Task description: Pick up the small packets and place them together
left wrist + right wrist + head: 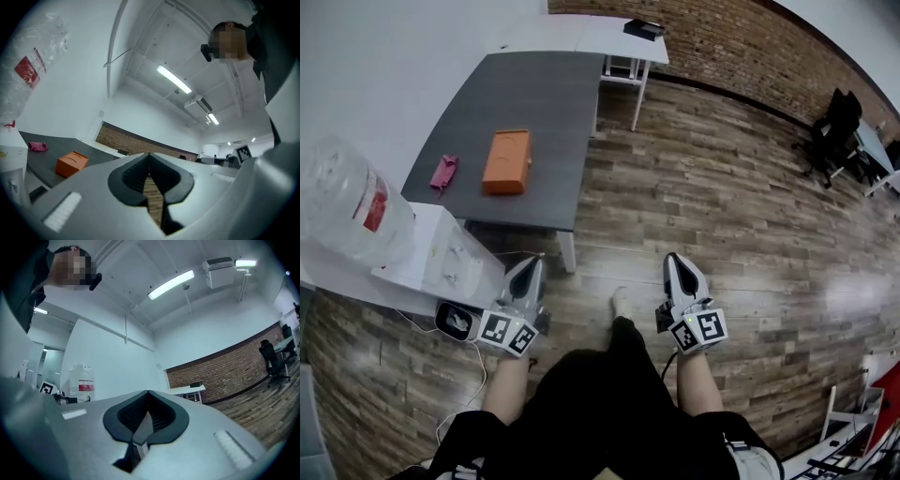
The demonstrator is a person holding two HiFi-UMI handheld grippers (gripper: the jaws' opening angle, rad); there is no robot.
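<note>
A pink small packet (pixel 442 172) lies near the left edge of the dark grey table (pixel 534 103), with an orange box (pixel 506 161) just to its right. Both show again in the left gripper view, the packet (pixel 37 146) and the box (pixel 71 164), far ahead at the left. My left gripper (pixel 532 269) and right gripper (pixel 675 261) hang over the wooden floor, well short of the table. Each is shut with nothing between its jaws; the tips meet in the left gripper view (pixel 149 154) and in the right gripper view (pixel 148 392).
A water dispenser (pixel 441 258) with a big clear bottle (pixel 347 211) stands close by my left gripper, beside the table's near corner. A white table (pixel 591 36) with a black object (pixel 645 28) stands behind. Black office chairs (pixel 834 131) are far right. My legs are below.
</note>
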